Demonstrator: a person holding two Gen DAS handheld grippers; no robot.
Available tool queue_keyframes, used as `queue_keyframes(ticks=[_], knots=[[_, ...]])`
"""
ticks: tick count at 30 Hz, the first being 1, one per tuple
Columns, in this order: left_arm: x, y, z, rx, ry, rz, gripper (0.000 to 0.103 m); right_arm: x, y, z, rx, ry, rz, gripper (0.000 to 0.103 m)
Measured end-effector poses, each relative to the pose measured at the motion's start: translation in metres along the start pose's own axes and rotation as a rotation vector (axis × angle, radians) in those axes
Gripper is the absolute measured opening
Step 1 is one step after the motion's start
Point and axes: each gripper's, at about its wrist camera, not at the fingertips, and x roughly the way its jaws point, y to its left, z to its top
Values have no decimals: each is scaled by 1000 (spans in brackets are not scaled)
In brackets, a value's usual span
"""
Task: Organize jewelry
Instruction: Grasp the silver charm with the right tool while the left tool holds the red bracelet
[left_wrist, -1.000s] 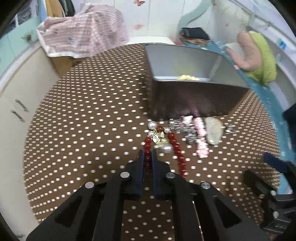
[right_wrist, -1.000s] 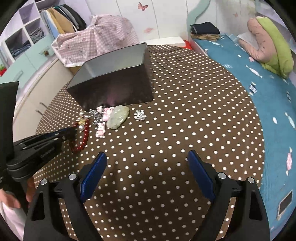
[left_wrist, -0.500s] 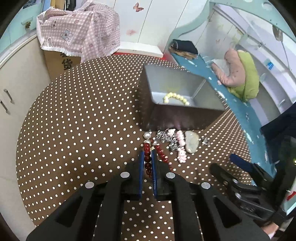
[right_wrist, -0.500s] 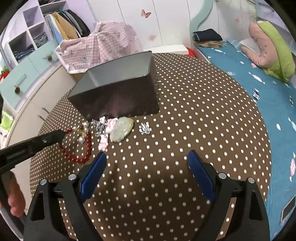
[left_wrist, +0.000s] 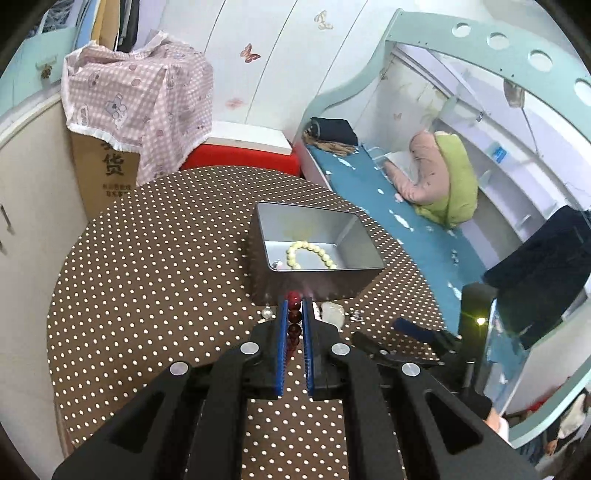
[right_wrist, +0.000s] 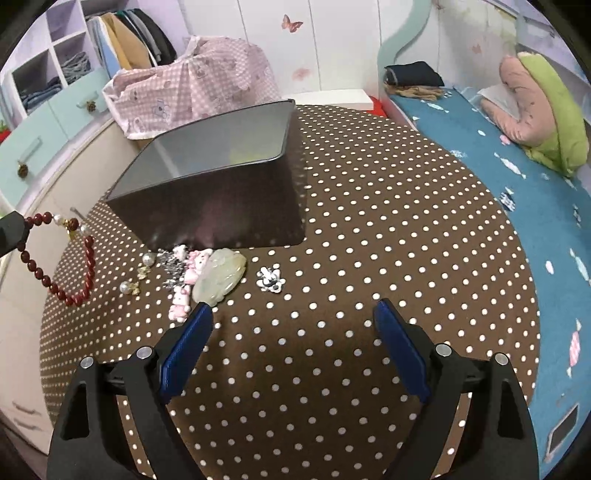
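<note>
The left gripper (left_wrist: 294, 314) is pinching the red bead bracelet (right_wrist: 62, 258), dangling it above the dotted table (right_wrist: 369, 240) beside the tin (left_wrist: 317, 236); the right gripper (right_wrist: 291, 314) is hovering, fingers spread wide.

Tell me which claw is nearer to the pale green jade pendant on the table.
Right. The open right claw hovers just short of the jade pendant, one fingertip at its near edge. The left claw is lifted off to the side, shut on the red bead bracelet.
</note>
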Motion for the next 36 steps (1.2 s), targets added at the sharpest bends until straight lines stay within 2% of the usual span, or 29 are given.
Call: queue_keyframes(ticks=[3,7,12,14,17,19,25,36], knots=[[-1,4,-3,-13,2,-18,6,1,-2,-1,-17,-7,-12,85],[3,6,-5,-20,18,-17,6,6,-2,3,-70,-11,-36,59],[14,11,-6,-40,48,-9,6,13,7,11,-150,-5,-36,46],[19,14,-4,-46,56,-8,6,16,13,12,-193,-14,-35,32],[25,15,-6,-50,69,5,6,16,16,12,-208,-20,-11,25],[28,16,-6,-51,74,8,6,16,16,12,-209,-19,-1,16],[28,17,-7,-52,66,7,6,8,15,3,-200,-11,13,16],[20,10,-3,-53,47,9,6,-30,16,1,-187,-75,20,16]])
